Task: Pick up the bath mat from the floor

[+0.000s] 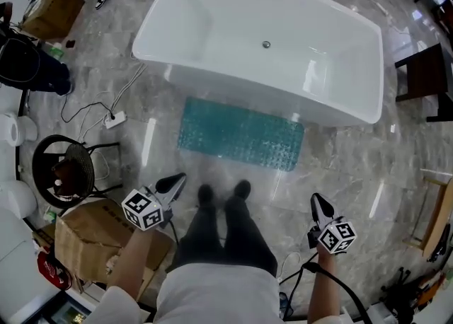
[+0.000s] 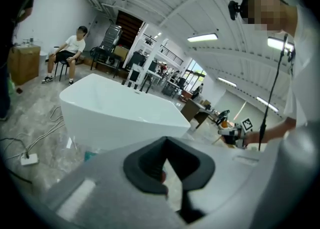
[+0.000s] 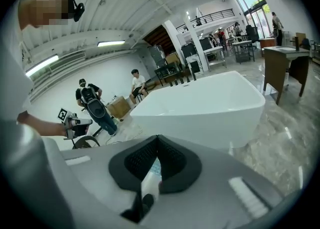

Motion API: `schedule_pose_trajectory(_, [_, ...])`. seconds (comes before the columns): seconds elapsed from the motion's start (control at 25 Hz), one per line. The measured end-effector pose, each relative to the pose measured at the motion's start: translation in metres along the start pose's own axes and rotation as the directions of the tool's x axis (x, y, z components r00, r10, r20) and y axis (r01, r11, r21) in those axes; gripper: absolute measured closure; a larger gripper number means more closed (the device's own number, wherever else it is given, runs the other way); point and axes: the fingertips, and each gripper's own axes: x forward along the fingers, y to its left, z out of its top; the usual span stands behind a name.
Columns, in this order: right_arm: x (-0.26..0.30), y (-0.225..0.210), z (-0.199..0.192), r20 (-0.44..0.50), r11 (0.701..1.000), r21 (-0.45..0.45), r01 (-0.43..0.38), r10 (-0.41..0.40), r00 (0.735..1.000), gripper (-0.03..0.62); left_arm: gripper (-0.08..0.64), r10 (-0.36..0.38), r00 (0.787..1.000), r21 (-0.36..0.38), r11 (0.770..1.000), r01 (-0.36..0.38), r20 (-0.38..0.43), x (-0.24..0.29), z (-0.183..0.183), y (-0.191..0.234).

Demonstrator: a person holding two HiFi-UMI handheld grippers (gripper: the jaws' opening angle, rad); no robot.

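Bath mat [image 1: 241, 134] on floor [image 1: 354, 167], seemingly touching bathtub [image 1: 212, 25]

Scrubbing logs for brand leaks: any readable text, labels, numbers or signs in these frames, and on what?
No text reads in any view.
Print on the cardboard box: too blurred to read.
White marks on the red object beside it: too small to read.
The marker cubes on left gripper and right gripper: square patterns, no letters.

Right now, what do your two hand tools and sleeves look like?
The pointed grey left claw and right claw have black pads; each carries a white cube with black square markers. A black cable leaves the right one. White sleeves.
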Motion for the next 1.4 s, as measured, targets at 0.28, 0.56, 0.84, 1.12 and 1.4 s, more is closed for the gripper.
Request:
schedule_pose_trajectory(0.28, [0.047,-0.055,-0.021,-0.054,1.000,0.031,0.007,-0.005,0.999,0.586,0.558,0.043,0.998,-0.053,0.998,-0.046,-0.043,0.046,-0.028,0.048])
schedule_pose_trajectory(0.56, [0.109,-0.098,-0.056,-0.078,0.998,0.062,0.026,-0.021,0.997,0.586,0.559,0.109,0.992,-0.109,0.987,-0.114,-0.057,0.086,-0.066,0.123])
schedule_pose_trajectory(0.84, [0.175,-0.139,-0.108,-0.111,0.992,0.083,0.094,-0.085,0.990,0.586,0.558,0.144,0.987,-0.123,0.981,-0.153,-0.074,0.125,-0.112,0.200])
schedule_pose_trajectory(1.12, [0.235,-0.172,-0.164,-0.120,0.983,0.107,0.151,-0.138,0.983,0.586,0.558,0.152,0.983,-0.119,0.979,-0.164,-0.099,0.156,-0.168,0.277])
schedule_pose_trajectory(1.4, [0.282,-0.211,-0.223,-0.128,0.976,0.117,0.182,-0.167,0.978,0.583,0.558,0.166,0.979,-0.085,0.980,-0.177,-0.121,0.189,-0.226,0.336])
